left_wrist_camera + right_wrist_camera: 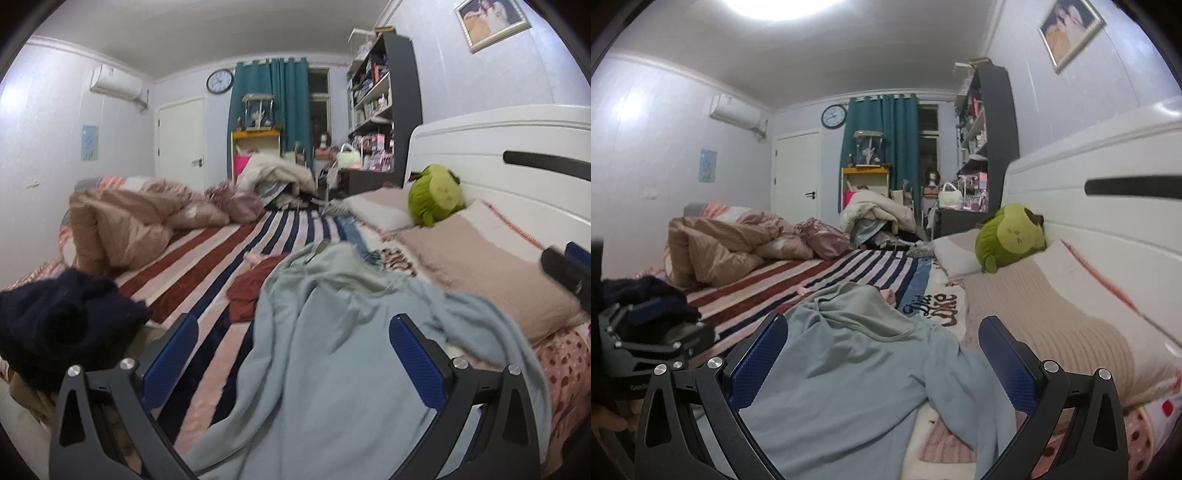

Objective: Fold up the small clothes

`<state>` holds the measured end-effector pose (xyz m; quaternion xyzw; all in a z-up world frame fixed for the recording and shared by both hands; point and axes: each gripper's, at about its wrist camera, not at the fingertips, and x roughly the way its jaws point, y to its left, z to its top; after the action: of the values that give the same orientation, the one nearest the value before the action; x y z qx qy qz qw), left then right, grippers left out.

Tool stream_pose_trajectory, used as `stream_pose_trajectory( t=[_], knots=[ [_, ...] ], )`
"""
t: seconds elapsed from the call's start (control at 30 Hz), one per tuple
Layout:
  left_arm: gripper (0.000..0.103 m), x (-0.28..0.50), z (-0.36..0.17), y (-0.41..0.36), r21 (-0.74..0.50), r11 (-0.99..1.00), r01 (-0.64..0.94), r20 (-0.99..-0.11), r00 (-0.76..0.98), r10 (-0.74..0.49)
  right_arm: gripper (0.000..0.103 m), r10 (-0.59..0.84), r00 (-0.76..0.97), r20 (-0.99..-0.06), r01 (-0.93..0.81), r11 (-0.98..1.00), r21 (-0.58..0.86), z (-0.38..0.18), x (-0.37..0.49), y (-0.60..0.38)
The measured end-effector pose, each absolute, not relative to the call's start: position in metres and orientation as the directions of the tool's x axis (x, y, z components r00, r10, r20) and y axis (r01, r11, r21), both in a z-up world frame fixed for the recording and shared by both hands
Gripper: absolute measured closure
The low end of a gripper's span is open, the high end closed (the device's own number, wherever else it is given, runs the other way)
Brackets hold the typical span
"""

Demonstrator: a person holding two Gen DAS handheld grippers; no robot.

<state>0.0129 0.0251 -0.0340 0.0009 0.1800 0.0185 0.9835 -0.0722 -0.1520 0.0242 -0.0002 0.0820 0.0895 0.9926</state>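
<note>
A pale blue garment (332,350) lies rumpled on the striped bed, and it also shows in the right wrist view (857,369). My left gripper (293,332) is open just above its near part, with nothing between the fingers. My right gripper (882,332) is open over the same garment, also empty. A dark red garment (247,295) lies partly under the blue one. A dark navy garment (55,314) is heaped at the left. The left gripper (646,332) appears at the left edge of the right wrist view. The right gripper (569,269) shows at the right edge of the left wrist view.
A crumpled beige quilt (140,218) lies at the far left of the bed. Beige pillows (487,266) and a green plush toy (436,199) rest against the white headboard (498,147) on the right. A cluttered shelf (380,107) and a pile of bedding (277,173) stand beyond the bed.
</note>
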Motion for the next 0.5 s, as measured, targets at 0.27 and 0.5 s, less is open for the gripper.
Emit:
stream_pose_trajectory(
  t=[0.27, 0.5],
  knots=[
    [0.001, 0.015, -0.087, 0.074, -0.002, 1.0, -0.027, -0.5, 0.866, 0.022, 0.0, 0.17, 0.944, -0.284, -0.188, 0.981, -0.039, -0.001, -0.049, -0.136],
    [0.032, 0.015, -0.136, 0.094, -0.046, 0.998, 0.036, -0.631, 0.773, -0.057, 0.0, 0.192, 0.923, -0.332, -0.222, 0.974, -0.053, -0.012, -0.05, -0.127]
  ],
)
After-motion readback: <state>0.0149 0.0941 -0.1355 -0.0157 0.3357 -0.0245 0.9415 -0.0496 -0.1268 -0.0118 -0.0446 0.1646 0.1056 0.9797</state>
